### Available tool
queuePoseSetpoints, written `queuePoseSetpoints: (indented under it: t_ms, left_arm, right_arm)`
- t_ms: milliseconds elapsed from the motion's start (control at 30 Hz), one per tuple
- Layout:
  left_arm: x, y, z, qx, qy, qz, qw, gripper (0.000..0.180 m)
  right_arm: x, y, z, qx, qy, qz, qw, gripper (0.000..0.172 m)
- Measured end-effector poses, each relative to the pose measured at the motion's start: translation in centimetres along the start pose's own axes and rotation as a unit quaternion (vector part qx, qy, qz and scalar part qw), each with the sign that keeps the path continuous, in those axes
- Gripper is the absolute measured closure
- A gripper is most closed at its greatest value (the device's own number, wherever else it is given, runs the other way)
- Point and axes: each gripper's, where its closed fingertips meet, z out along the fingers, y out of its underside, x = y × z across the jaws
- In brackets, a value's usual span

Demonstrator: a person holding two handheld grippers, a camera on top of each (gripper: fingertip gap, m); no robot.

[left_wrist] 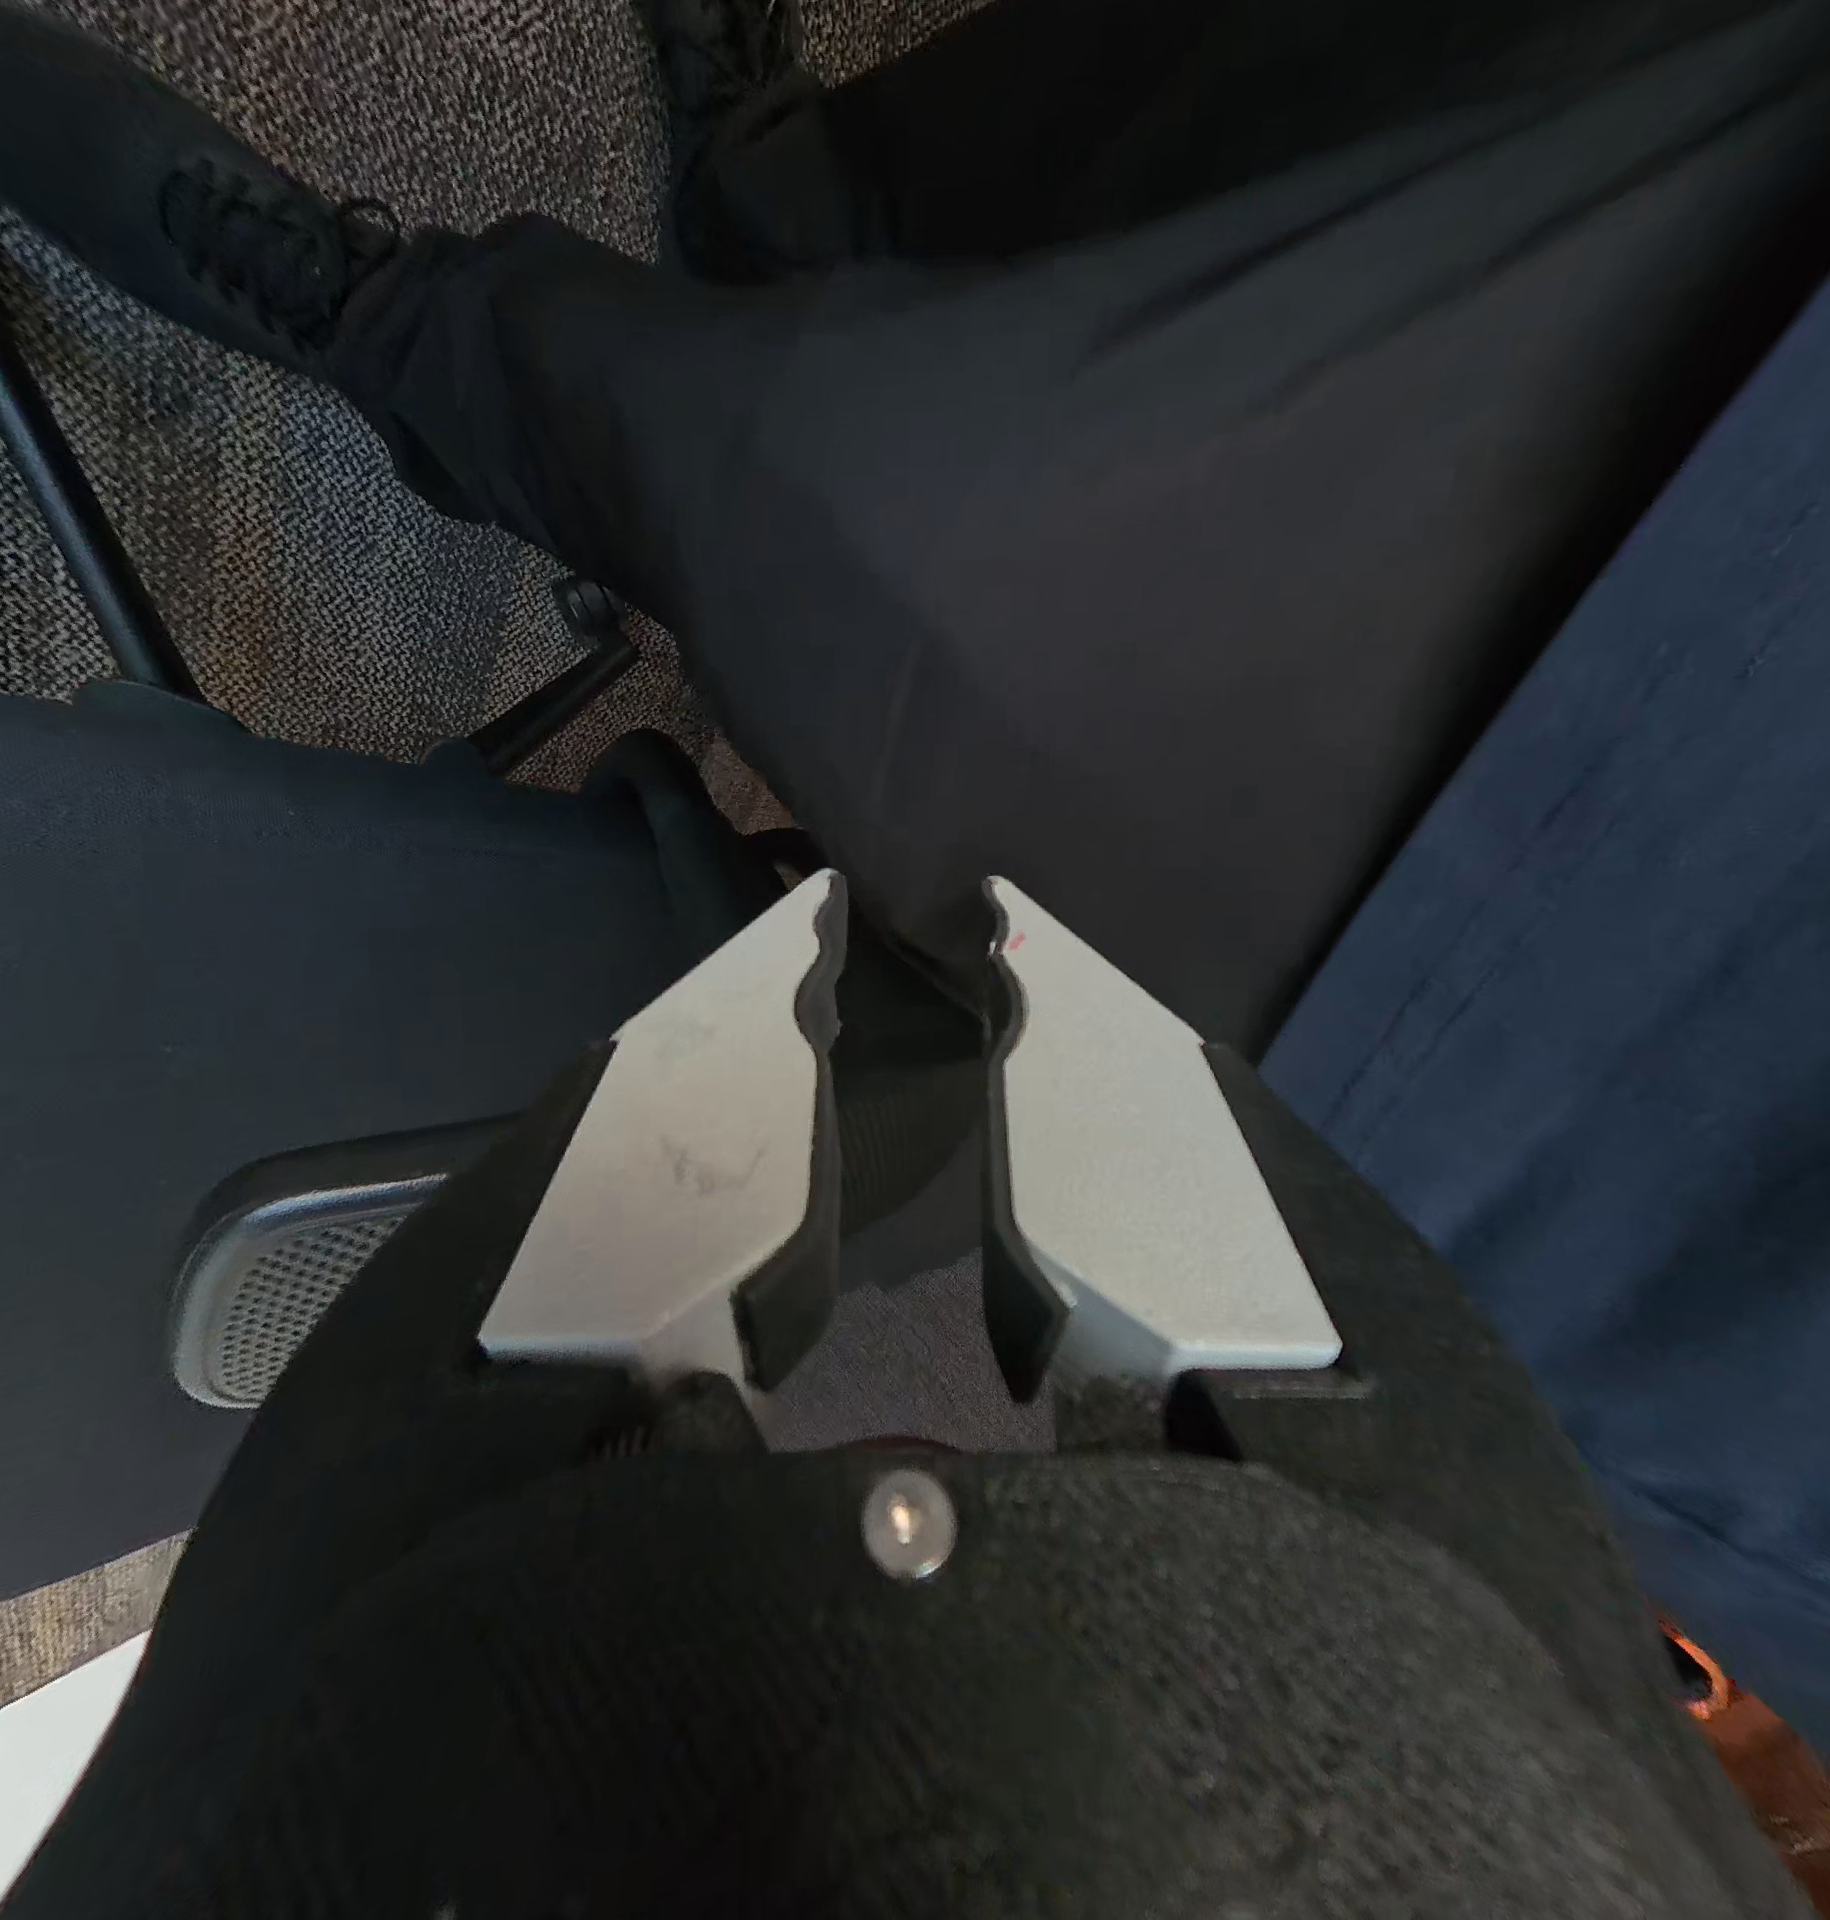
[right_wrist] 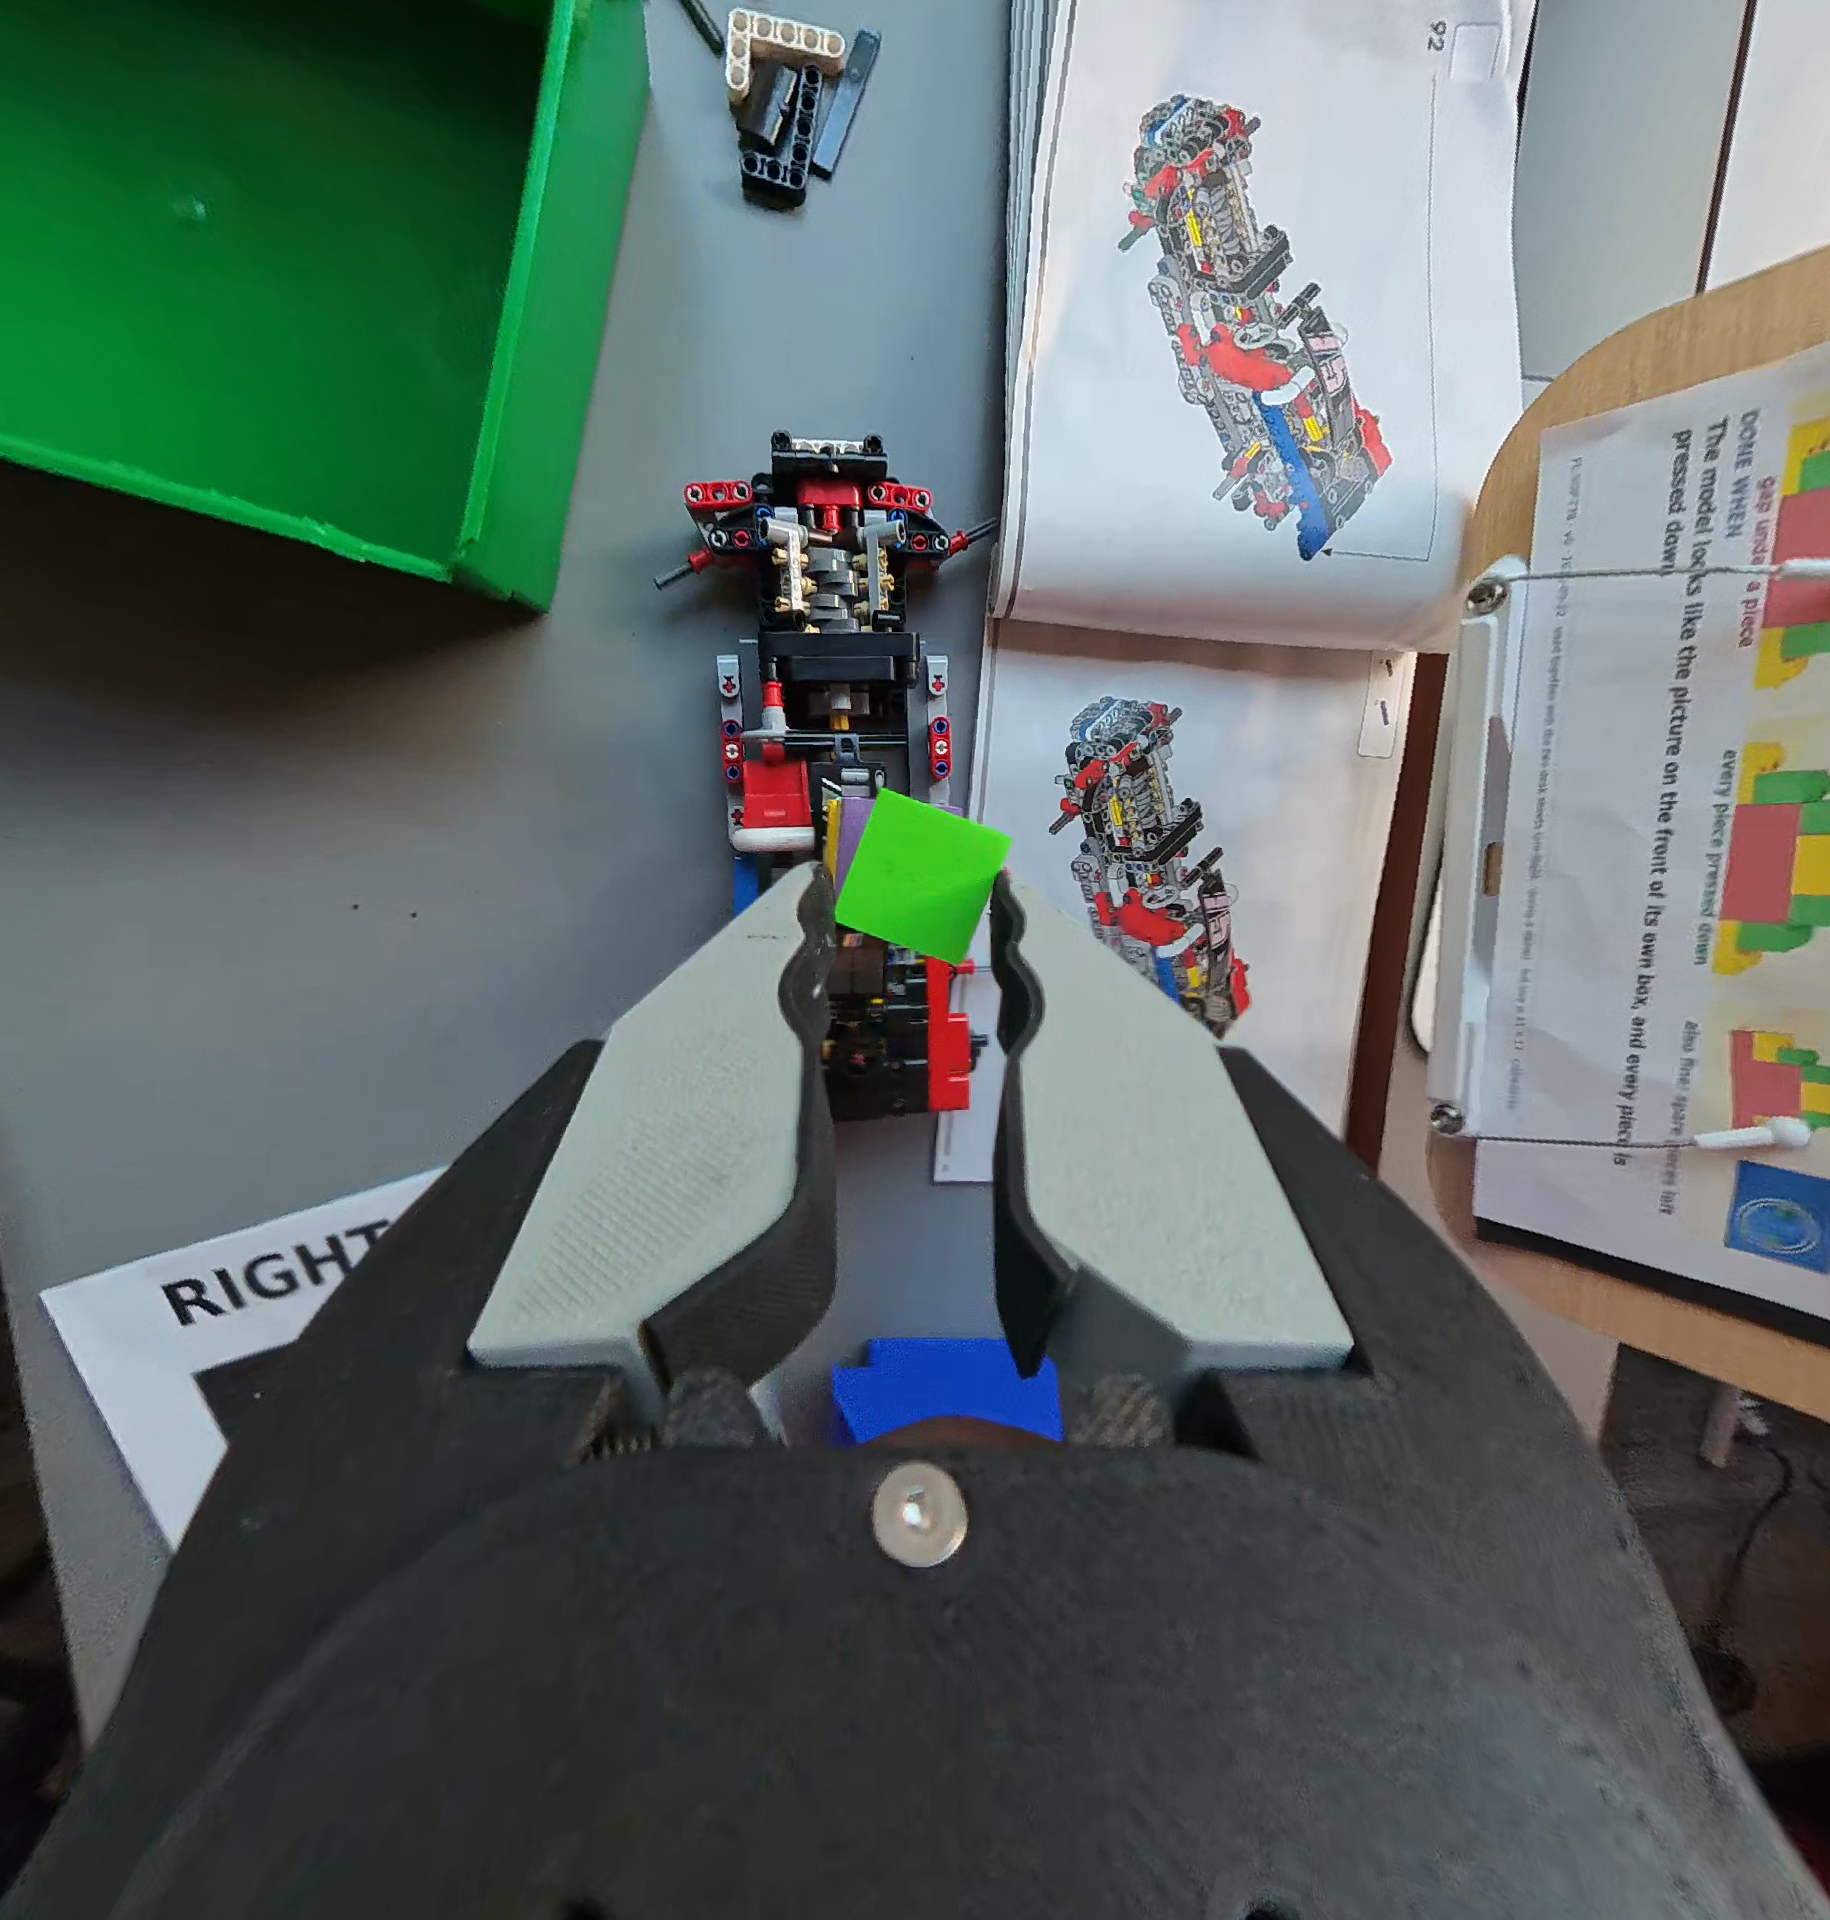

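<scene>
In the right wrist view my right gripper (right_wrist: pixel 906 894) is shut on a bright green cube (right_wrist: pixel 916 883), gripped tilted at the fingertips. It hangs just above a red, black and grey building-kit chassis (right_wrist: pixel 833 623) lying on the grey table (right_wrist: pixel 319 831). A purple piece (right_wrist: pixel 833 831) and a yellow edge show right behind the cube. A blue block (right_wrist: pixel 942 1387) lies under the gripper's base. In the left wrist view my left gripper (left_wrist: pixel 916 935) points down at a person's dark trouser legs (left_wrist: pixel 1098 520). A black ribbed piece (left_wrist: pixel 890 1122) fills the gap between its pads.
An open green box (right_wrist: pixel 267 260) stands at the table's back left. Loose kit parts (right_wrist: pixel 791 99) lie at the back. An open instruction booklet (right_wrist: pixel 1233 416) lies right of the chassis. A wooden board with a printed sheet (right_wrist: pixel 1669 779) is at the far right. The left view shows speckled carpet (left_wrist: pixel 267 520). About 65 cm separates my left fingertips from my right.
</scene>
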Motion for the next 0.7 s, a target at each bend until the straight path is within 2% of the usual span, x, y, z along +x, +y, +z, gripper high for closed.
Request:
queuePoseSetpoints:
  t_ms: [233,433,700]
  left_arm:
    - [0.6,-0.8,-0.3,0.009,-0.002,0.011,1.0,0.158]
    - [0.8,-0.1,-0.1,0.008,-0.002,0.001,1.0,0.158]
    - [1.6,0.8,0.7,0.017,-0.001,-0.023,1.0,0.158]
  right_arm:
    - [0.0,-0.5,-0.7,-0.009,-0.042,-0.073,0.996,0.144]
    - [0.0,-0.3,-1.0,-0.01,-0.078,-0.128,0.989,0.144]
    - [0.0,-0.5,-0.7,-0.01,-0.096,-0.135,0.986,0.144]
